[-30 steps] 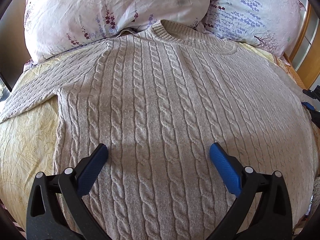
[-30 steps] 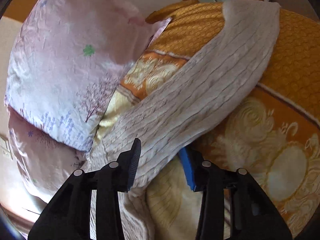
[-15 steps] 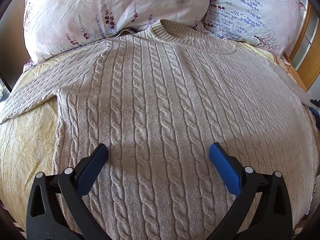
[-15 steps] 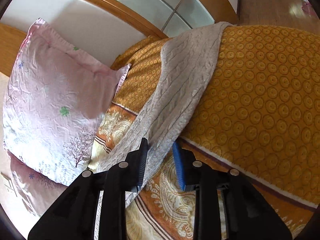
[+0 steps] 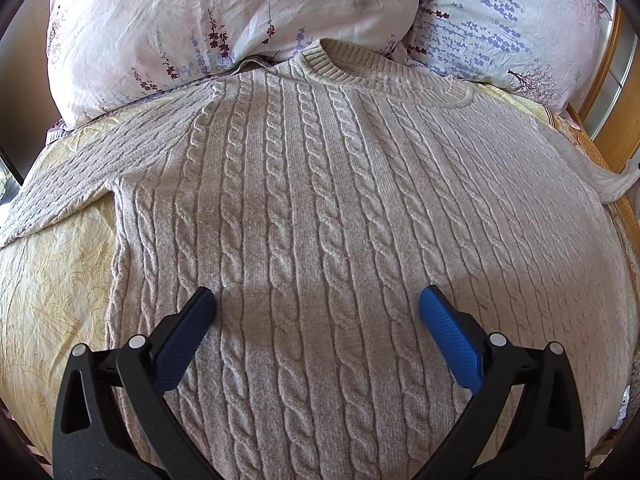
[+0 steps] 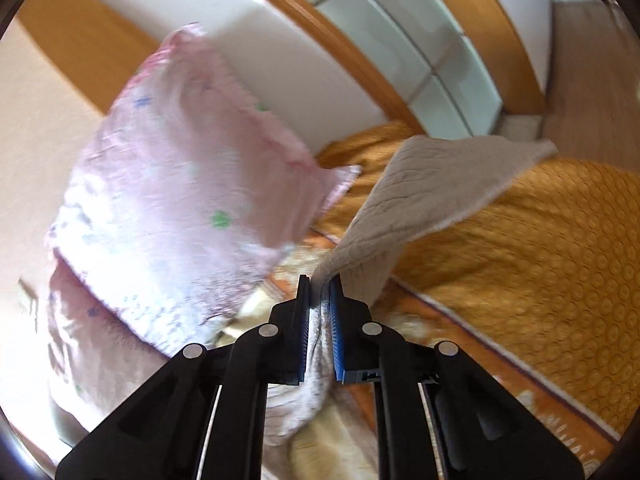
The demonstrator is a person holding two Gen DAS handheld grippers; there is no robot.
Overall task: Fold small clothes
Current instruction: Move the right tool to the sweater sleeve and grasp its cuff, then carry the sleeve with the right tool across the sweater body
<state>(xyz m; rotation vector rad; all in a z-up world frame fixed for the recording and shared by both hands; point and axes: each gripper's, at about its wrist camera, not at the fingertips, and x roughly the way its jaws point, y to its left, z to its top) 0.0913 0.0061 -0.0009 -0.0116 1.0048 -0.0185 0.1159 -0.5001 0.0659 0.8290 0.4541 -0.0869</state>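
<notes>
Left gripper [image 5: 316,300] hovers open over beige cable-knit sweater [image 5: 320,200]; right gripper [image 6: 320,284] pinches its sleeve [image 6: 432,184]. No legible writing.

Your sweater [image 5: 320,200] was pale beige-grey, knitted in vertical cable twists with a ribbed collar. The bedspread [image 5: 52,280] beneath it was pale yellow with faint leafy lines; on your right it [image 6: 560,260] turned orange with rows of small rings. The pillows [image 5: 224,12] were white and pink, printed with purple flower sprigs. Your grippers were black with blue finger pads [image 5: 452,336].
</notes>
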